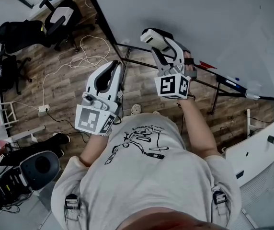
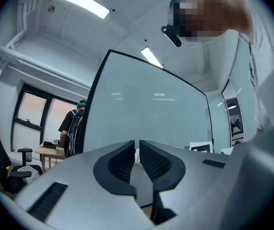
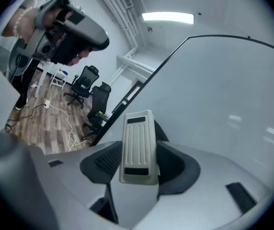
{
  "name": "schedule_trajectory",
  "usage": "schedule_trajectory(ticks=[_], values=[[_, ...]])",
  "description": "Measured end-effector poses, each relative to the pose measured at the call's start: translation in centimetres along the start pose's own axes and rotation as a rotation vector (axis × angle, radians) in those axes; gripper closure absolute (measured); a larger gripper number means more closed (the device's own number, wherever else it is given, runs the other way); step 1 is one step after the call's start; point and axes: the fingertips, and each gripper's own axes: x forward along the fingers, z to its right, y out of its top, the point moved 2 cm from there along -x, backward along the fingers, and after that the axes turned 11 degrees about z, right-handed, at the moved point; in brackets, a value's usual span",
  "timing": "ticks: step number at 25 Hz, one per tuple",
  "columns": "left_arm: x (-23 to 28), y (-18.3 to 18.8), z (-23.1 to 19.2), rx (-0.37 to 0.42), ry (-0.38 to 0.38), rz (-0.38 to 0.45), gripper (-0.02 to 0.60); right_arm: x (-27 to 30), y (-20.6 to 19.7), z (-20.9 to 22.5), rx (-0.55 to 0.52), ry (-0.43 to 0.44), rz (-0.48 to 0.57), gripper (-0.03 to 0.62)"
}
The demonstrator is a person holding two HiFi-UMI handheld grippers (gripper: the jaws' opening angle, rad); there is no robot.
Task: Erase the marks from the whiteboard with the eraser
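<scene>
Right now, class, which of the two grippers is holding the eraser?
The right gripper: its jaws are clamped on the pale ribbed eraser. The left gripper has its jaws closed together with nothing between them.

Right claw (image 3: 138, 153) around eraser (image 3: 137, 137), apparently near whiteboard (image 3: 218, 95)

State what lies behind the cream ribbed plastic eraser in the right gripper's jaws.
Behind the cream ribbed plastic eraser, held by the right gripper, spreads the black-framed white whiteboard. The eraser covers a strip of board and its own wiping face.
</scene>
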Motion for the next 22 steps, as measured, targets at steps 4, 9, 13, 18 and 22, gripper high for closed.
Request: schedule_trajectory(ticks=[4,9,13,18,22], values=[[0.7,-0.1,0.4,-0.001,-0.012,0.001,0.537,-2.4,1.3,1.2,0.104,-0.033,0.047,0.356],[1.6,-0.1,1.3,-0.008,-0.038,0.0,0.537,-5.3,2.3,3.4,0.298,-0.09,0.14,0.356],[2.4,0.0,2.0,-0.01,-0.062,0.003,0.537,-7.8,2.8,4.8,0.413,-0.141,0.188,0.356],[3.5,0.1,3.5,-0.018,-0.103,0.005,0.537,-10.5,3.3,6.0,0.516,-0.2,0.219,0.356],[4.2,0.3,4.6,-0.025,-0.137,0.007,0.537,-12.7,3.7,6.9,0.53,-0.221,0.234,0.356]])
